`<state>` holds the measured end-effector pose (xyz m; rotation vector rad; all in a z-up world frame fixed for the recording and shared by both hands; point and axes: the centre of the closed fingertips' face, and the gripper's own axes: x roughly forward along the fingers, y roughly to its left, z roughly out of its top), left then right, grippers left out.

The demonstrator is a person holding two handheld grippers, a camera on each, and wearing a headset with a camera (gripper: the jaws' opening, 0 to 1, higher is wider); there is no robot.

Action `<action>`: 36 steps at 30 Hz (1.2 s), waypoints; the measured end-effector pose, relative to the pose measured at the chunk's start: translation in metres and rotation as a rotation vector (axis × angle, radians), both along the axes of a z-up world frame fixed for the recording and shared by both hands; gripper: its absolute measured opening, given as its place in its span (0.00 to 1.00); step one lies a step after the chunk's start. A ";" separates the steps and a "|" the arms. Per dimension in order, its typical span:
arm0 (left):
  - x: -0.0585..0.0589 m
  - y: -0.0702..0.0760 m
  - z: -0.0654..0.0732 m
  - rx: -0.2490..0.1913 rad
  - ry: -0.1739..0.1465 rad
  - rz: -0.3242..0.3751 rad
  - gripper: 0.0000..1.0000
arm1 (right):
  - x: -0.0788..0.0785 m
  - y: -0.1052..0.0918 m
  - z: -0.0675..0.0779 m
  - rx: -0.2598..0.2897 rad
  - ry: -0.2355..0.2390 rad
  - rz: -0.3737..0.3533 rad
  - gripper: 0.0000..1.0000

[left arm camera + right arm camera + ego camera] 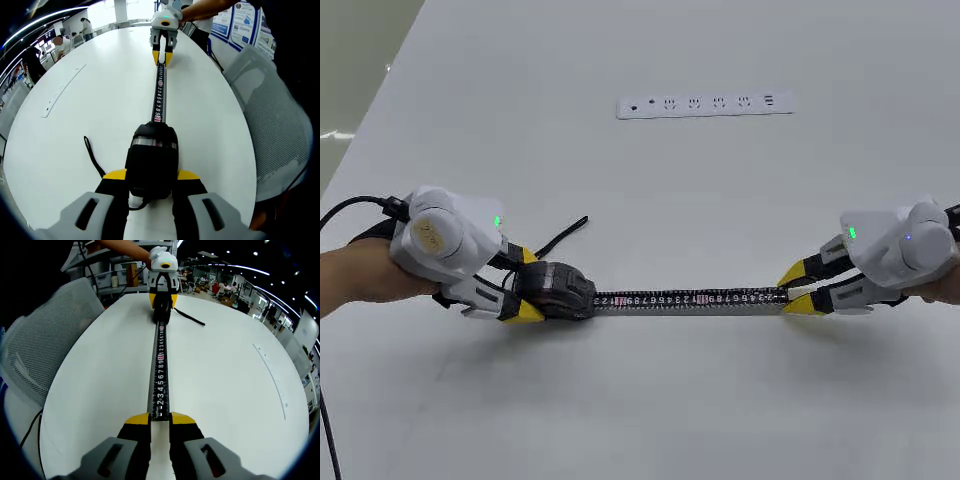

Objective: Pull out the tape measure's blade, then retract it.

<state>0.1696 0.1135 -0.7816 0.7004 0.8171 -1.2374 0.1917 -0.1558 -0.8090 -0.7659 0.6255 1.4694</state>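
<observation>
Down at the near edge of the white table (650, 400), a dark cable (328, 440) runs along the left side. Just beyond, the left gripper (527, 284) has its yellow-tipped jaws closed on the sides of the black tape measure (558, 290), which rests on the table to the left. The blade (690, 298) runs out of it to the right, low over the surface. White numerals on its black face read 2 through 9 from the free end, then a red mark. The right gripper (792, 292) pinches that free end between closed jaws. In the right gripper view the right gripper (160, 419) clamps the blade (160, 375) just short of the 2.

A black strap (560, 238) lies on the table behind the tape measure. Farther off, near the middle, a white power strip (705, 103) lies flat, its sockets in a row.

In the left gripper view a grey mesh chair (270, 100) stands beside the table, and blue posters hang on the far wall, too small to read. The right gripper view shows a large room with ceiling lights and people far off.
</observation>
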 end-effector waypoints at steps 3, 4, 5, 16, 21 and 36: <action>-0.001 0.002 0.000 0.004 0.001 -0.006 0.28 | -0.003 0.003 0.001 -0.012 0.008 0.003 0.13; -0.001 0.002 0.000 0.005 0.002 -0.004 0.28 | -0.001 0.002 0.002 -0.017 -0.005 -0.002 0.13; -0.001 0.003 0.000 0.003 0.005 -0.001 0.28 | 0.003 0.001 -0.003 -0.018 0.003 -0.002 0.13; -0.001 -0.004 0.002 -0.001 0.011 0.006 0.29 | 0.003 0.001 -0.002 -0.033 0.009 -0.003 0.14; 0.005 0.004 -0.004 0.005 0.015 0.011 0.29 | 0.004 -0.001 -0.003 -0.047 0.000 0.004 0.16; 0.006 0.013 -0.005 0.021 -0.007 0.034 0.29 | 0.006 -0.001 -0.002 -0.038 0.015 -0.062 0.21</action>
